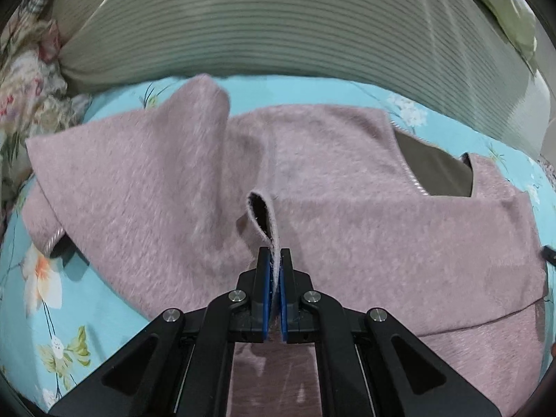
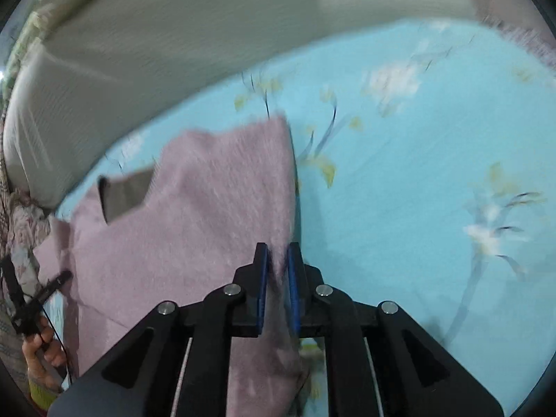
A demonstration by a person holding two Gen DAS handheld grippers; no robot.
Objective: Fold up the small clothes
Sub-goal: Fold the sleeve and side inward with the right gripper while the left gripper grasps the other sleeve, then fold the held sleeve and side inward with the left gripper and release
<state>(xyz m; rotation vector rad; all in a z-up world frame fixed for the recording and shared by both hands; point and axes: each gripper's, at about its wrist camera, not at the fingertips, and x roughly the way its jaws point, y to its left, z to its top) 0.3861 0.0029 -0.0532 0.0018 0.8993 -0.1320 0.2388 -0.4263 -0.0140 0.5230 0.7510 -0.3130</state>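
A fuzzy pink garment (image 1: 347, 191) with a grey lining at its neck opening (image 1: 434, 170) lies spread on a turquoise floral bedsheet (image 1: 69, 312). My left gripper (image 1: 275, 257) is shut on a raised fold of its edge, the cloth pinched between the blue pads. In the right wrist view the same pink garment (image 2: 208, 208) lies to the left, and my right gripper (image 2: 277, 253) is shut on its right edge, with pink cloth between the pads. The left gripper (image 2: 41, 292) and the hand holding it show at the far left there.
A ribbed beige cushion or headboard (image 1: 278, 27) runs along the back of the bed. Floral bedding (image 1: 24, 80) is bunched at the left. Bare turquoise sheet (image 2: 417, 173) stretches to the right of the garment.
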